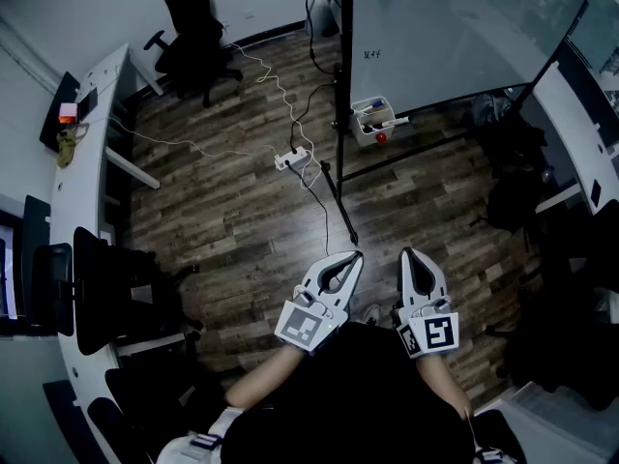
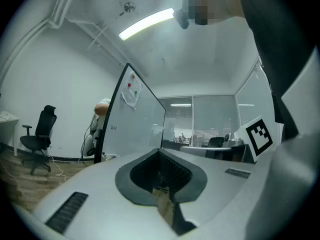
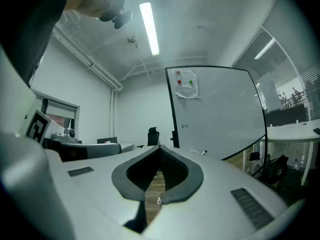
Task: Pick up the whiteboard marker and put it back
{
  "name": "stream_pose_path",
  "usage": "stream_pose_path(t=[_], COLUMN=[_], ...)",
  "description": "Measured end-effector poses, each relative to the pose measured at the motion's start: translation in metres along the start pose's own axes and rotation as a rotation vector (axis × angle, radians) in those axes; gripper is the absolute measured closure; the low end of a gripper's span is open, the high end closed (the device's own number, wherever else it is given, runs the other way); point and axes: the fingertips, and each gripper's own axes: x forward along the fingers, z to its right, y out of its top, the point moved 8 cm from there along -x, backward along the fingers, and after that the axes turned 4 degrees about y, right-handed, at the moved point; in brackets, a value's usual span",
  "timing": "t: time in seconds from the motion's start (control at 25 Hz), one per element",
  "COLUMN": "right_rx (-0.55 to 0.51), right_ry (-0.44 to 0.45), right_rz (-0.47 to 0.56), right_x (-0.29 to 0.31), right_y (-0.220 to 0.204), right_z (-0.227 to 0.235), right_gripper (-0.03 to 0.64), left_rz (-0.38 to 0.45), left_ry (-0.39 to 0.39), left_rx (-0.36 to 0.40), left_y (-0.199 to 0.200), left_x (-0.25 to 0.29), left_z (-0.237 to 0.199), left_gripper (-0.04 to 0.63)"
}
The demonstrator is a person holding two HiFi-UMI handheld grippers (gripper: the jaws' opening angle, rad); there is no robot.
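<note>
While the grey left claw (image 1: 356, 256) and right claw (image 1: 406, 252) are shut and empty, the white-barrelled whiteboard marker (image 1: 392, 122) lies well apart in a small white tray (image 1: 356, 122), whose neighbouring pens (image 1: 373, 106) may cause a wrong grab.

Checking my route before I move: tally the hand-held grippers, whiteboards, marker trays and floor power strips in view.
Hand-held grippers: 2 (left hand-held gripper, right hand-held gripper)
Whiteboard: 1
Marker tray: 1
Power strip: 1
Total: 5
</note>
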Motion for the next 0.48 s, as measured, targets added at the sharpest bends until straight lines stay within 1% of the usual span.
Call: stream_pose_path(t=[0.48], right_rx=[-0.001], right_ry=[-0.011], right_rz=[-0.007], right_x=[0.0016], right_y=[-0.0012], right_z=[-0.0032], right_gripper=[0.603], left_rz=[0.000], left_ry=[0.031], left_rx=[-0.023], left_y=[0.0024], left_x=[0.0027], left_z=[-0.0086], left_gripper=[0.588])
